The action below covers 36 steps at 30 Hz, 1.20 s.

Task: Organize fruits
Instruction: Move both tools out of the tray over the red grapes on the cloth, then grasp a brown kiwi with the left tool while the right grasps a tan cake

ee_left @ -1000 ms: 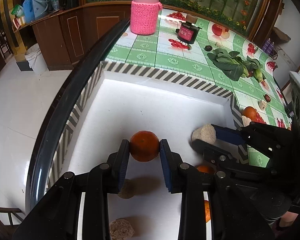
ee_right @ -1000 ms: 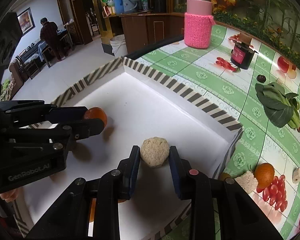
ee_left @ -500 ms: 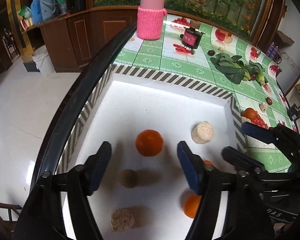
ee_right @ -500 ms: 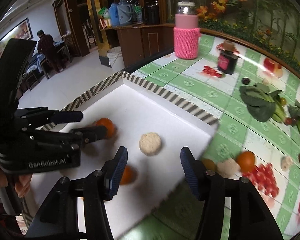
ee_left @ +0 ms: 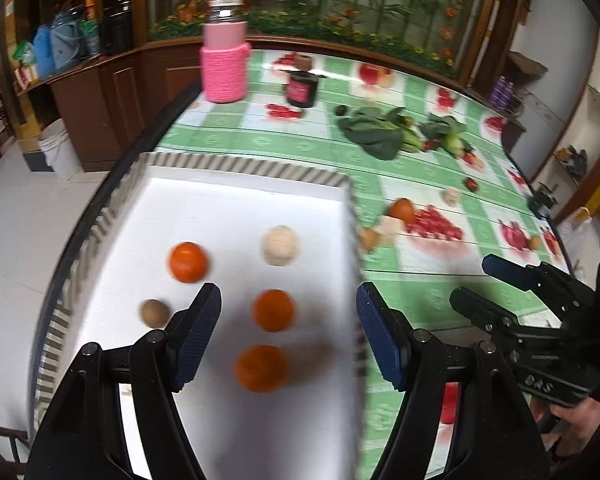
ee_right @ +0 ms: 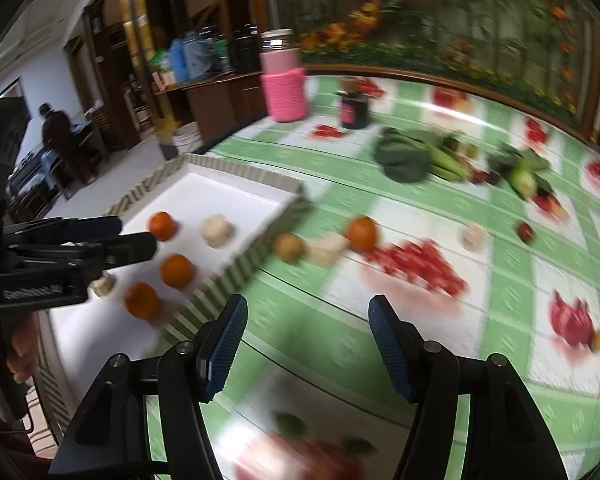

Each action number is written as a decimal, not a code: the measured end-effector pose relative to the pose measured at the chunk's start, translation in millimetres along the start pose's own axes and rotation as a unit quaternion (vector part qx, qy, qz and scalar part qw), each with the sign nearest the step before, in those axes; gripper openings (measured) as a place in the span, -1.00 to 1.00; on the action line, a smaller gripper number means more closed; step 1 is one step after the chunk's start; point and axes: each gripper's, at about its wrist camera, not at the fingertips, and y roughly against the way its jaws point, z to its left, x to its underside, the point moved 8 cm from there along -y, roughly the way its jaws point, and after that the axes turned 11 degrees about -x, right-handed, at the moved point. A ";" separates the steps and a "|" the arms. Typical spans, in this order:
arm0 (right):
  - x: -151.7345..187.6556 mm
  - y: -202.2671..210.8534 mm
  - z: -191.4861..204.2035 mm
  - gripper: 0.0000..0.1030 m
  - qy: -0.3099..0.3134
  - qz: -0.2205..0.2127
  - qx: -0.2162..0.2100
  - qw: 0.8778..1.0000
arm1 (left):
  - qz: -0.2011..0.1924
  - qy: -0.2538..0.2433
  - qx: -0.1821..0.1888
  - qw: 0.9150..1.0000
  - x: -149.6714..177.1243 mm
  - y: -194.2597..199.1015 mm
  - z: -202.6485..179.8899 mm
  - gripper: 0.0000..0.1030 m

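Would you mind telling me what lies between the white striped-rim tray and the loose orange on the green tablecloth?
In the right wrist view, a tan round fruit and a pale beige fruit lie between the tray and the orange.

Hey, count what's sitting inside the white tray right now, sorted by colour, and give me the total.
In the white tray:
Orange fruits: 3
Pale beige round item: 1
Small brown round item: 1
Total: 5, as the left wrist view shows; anything hidden behind the left gripper is not counted.
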 end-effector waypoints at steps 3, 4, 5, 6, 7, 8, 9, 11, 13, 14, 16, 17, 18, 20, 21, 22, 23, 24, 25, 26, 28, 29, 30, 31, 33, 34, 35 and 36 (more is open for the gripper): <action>12.9 16.2 -24.2 0.27 -0.020 -0.002 0.018 1.000 | 0.002 -0.009 0.014 1.000 0.5 2.6 -20.8 0.35; 17.3 22.1 -34.1 0.27 -0.028 -0.004 0.024 0.999 | 0.001 -0.015 0.017 1.000 -0.3 2.3 -30.0 0.35; 20.5 26.6 -40.3 0.27 -0.033 -0.005 0.027 0.999 | 0.000 -0.018 0.017 1.000 -0.8 2.1 -35.5 0.35; 24.0 31.5 -47.1 0.27 -0.038 -0.005 0.031 0.999 | -0.001 -0.024 0.018 1.000 -2.4 1.1 -43.9 0.35; 26.8 35.4 -52.9 0.28 -0.040 -0.005 0.035 0.999 | -0.001 -0.029 0.019 0.999 -3.1 0.8 -49.2 0.35; 29.3 39.5 -58.5 0.28 -0.042 -0.006 0.040 0.998 | 0.000 -0.036 0.023 0.999 -4.2 -0.6 -55.8 0.35; 31.9 44.1 -64.8 0.28 -0.044 -0.007 0.045 0.998 | 0.002 -0.041 0.028 0.999 -5.4 -2.7 -62.6 0.35; 37.3 52.8 -78.5 0.28 -0.054 -0.011 0.052 0.997 | 0.004 -0.050 0.032 0.998 -9.5 -8.1 -74.3 0.35; 41.9 61.5 -92.3 0.29 -0.064 -0.014 0.060 0.996 | 0.007 -0.061 0.033 0.998 -15.2 -15.8 -85.6 0.35; 43.4 65.7 -99.0 0.30 -0.069 -0.016 0.064 0.995 | 0.008 -0.067 0.034 0.997 -17.2 -18.4 -89.4 0.35; 46.4 74.3 -113.0 0.34 -0.079 -0.021 0.071 0.994 | 0.012 -0.086 0.042 0.995 -22.8 -25.5 -100.4 0.35; 47.0 77.5 -120.0 0.36 -0.085 -0.023 0.074 0.993 | 0.011 -0.091 0.041 0.995 -25.4 -28.9 -104.4 0.35; 46.9 80.1 -126.4 0.36 -0.092 -0.025 0.074 0.993 | 0.011 -0.098 0.038 0.994 -28.1 -32.2 -107.5 0.35; 41.9 81.5 -134.4 0.36 -0.097 -0.026 0.070 0.993 | 0.011 -0.117 0.037 0.992 -34.1 -39.5 -116.6 0.35; 36.1 80.6 -136.9 0.36 -0.094 -0.029 0.064 0.993 | 0.010 -0.121 0.038 0.992 -35.9 -42.0 -118.3 0.35; 31.1 78.5 -138.5 0.36 -0.093 -0.031 0.060 0.993 | 0.011 -0.127 0.038 0.991 -38.3 -45.3 -120.9 0.35; 25.3 75.1 -140.4 0.36 -0.093 -0.032 0.057 0.994 | 0.014 -0.134 0.039 0.990 -40.4 -49.4 -124.2 0.35; 18.9 69.6 -142.7 0.36 -0.092 -0.030 0.055 0.994 | 0.015 -0.138 0.040 0.989 -41.0 -51.7 -125.7 0.35; 10.2 61.6 -145.0 0.36 -0.089 -0.025 0.053 0.994 | 0.017 -0.144 0.040 0.989 -42.0 -54.9 -127.8 0.35; 3.6 55.0 -144.9 0.36 -0.085 -0.023 0.049 0.995 | 0.018 -0.150 0.039 0.988 -42.9 -57.7 -129.5 0.35; -8.8 38.6 -144.7 0.36 -0.074 -0.015 0.040 0.996 | 0.021 -0.161 0.040 0.986 -44.6 -63.6 -133.4 0.35; -14.5 28.8 -144.8 0.36 -0.067 -0.008 0.040 0.997 | 0.022 -0.166 0.042 0.985 -45.3 -66.0 -135.2 0.35; -17.6 22.3 -144.9 0.36 -0.062 -0.003 0.041 0.997 | 0.023 -0.172 0.043 0.984 -46.0 -69.1 -136.9 0.35; -22.3 13.1 -144.8 0.36 -0.055 0.003 0.041 0.998 | 0.026 -0.176 0.044 0.983 -46.7 -72.2 -138.4 0.35; -26.8 3.1 -146.0 0.36 -0.051 0.009 0.040 0.998 | 0.032 -0.185 0.045 0.981 -47.7 -79.3 -140.6 0.35; -27.9 -0.3 -147.2 0.36 -0.051 0.010 0.039 0.998 | 0.033 -0.187 0.045 0.981 -48.1 -81.5 -141.1 0.35; -29.1 -3.4 -148.4 0.36 -0.051 0.012 0.039 0.998 | 0.035 -0.189 0.045 0.980 -48.6 -84.0 -141.8 0.35; -30.0 -6.0 -148.6 0.36 -0.049 0.013 0.038 0.998 | 0.035 -0.191 0.046 0.980 -49.4 -86.7 -142.6 0.35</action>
